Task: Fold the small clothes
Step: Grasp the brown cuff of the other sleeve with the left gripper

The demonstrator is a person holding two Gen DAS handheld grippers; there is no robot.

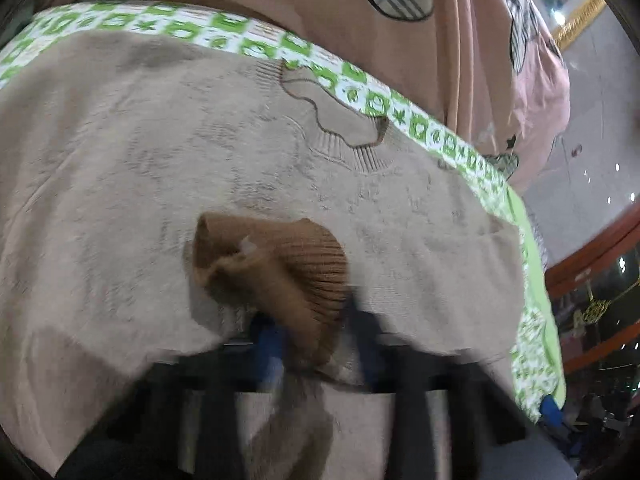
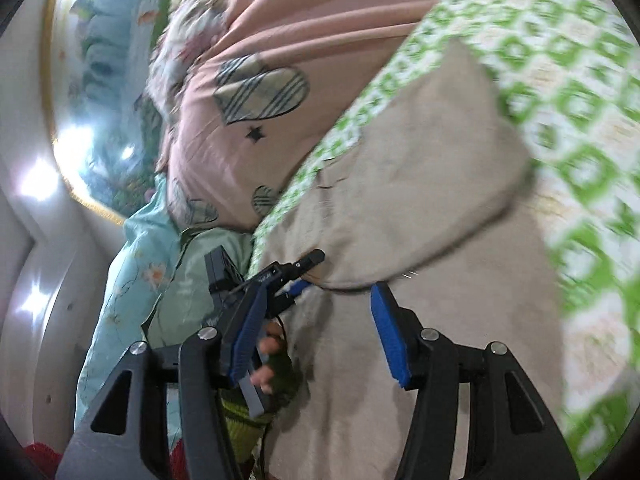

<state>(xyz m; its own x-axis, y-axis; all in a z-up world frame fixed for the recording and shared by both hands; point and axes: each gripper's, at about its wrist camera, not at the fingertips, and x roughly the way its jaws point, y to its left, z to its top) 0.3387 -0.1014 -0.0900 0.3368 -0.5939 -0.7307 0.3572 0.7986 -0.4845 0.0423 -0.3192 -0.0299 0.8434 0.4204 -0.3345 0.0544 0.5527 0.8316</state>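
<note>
One small beige knit sweater (image 1: 120, 184) lay spread on the green-and-white patterned sheet (image 1: 248, 36) of a bed, its neckline (image 1: 340, 120) toward the far edge. Left gripper (image 1: 316, 344) had its jaws clenched on the brown ribbed cuff (image 1: 304, 260) of one sleeve, holding that sleeve over the sweater's body, so a sleeve fold-in looked under way. Motion blur hid the blue pads there, but the cuff clearly sat between them.

Right gripper (image 2: 320, 332) hovered over the sweater with jaws released and nothing between them; blue finger pad (image 2: 390, 340) was clear of the cloth. In the right wrist view the left gripper showed pinching the fabric at a fold, with the person's gloved left hand (image 2: 276, 368) behind it. The other sleeve (image 2: 432, 184) already lay folded across the body.

Progress judged early to middle: sleeves coming in, body not yet folded over, no finished bundle visible. Left to do: lay the held cuff flat, let go, fold the body, smooth it.

Pink bedding with plaid heart patches (image 1: 380, 40) and a pale teal floral cloth (image 2: 140, 260) lay beyond, touching the sheet edge
</note>
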